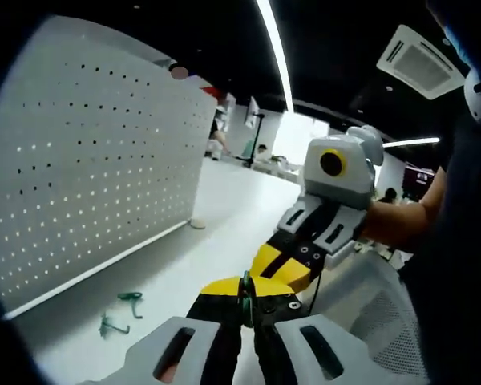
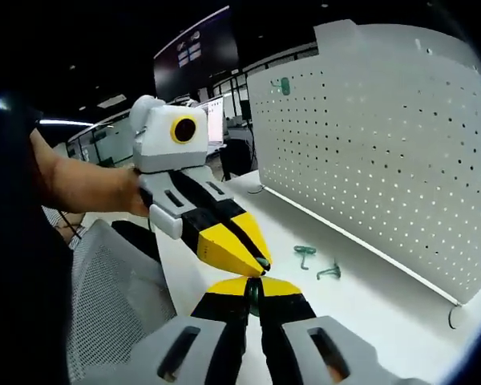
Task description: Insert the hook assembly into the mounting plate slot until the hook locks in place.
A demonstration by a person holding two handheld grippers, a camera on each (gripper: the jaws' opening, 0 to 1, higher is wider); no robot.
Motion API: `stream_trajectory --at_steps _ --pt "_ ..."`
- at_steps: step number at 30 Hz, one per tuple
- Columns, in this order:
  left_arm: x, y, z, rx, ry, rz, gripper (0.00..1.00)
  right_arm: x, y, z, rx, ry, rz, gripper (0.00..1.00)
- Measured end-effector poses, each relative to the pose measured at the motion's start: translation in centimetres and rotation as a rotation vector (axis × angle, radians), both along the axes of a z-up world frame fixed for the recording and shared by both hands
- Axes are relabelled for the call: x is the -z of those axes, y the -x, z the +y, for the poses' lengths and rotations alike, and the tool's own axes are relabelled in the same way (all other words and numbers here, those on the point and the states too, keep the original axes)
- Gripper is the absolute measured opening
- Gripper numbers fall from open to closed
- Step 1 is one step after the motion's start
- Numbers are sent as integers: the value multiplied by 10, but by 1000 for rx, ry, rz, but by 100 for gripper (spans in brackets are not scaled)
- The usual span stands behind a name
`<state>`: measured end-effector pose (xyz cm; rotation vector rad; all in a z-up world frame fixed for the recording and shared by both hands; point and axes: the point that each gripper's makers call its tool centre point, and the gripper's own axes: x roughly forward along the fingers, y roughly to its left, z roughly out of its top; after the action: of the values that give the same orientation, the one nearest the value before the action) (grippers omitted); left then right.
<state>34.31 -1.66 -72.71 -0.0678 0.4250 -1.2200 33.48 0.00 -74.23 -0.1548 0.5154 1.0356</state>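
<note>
While both grippers (image 1: 247, 298) (image 2: 255, 298) clamp 1 green hook (image 2: 254, 295) tip-to-tip, 2 hooks (image 2: 317, 262) lie beyond.

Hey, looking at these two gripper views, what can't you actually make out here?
- Green hook between the left hand-held gripper jaws, left gripper view: mostly hidden by the jaws.
- Loose green hooks on the table, right gripper view: too small to judge shape.
- Pegboard: right side cut off by the view's edge.
- Right hand-held gripper: its hold is hidden by the jaws.

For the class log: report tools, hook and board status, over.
Both tools meet tip to tip, left tool and right tool shut on one green hook. Two hooks lie on table. Pegboard clear ahead.
</note>
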Motion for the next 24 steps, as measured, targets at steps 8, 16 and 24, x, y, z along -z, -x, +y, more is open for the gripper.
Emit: stream_trajectory --at_steps 8,16,24 --pt "-5 -5 8 -37 20 -7 2 -5 -2 -2 14 -32 1 9" --pt "-13 -6 18 -50 57 -19 2 -17 -4 -10 48 -112 9 17" --pt "-27 15 16 85 85 -63 2 -17 13 -2 -76 -103 -5 27"
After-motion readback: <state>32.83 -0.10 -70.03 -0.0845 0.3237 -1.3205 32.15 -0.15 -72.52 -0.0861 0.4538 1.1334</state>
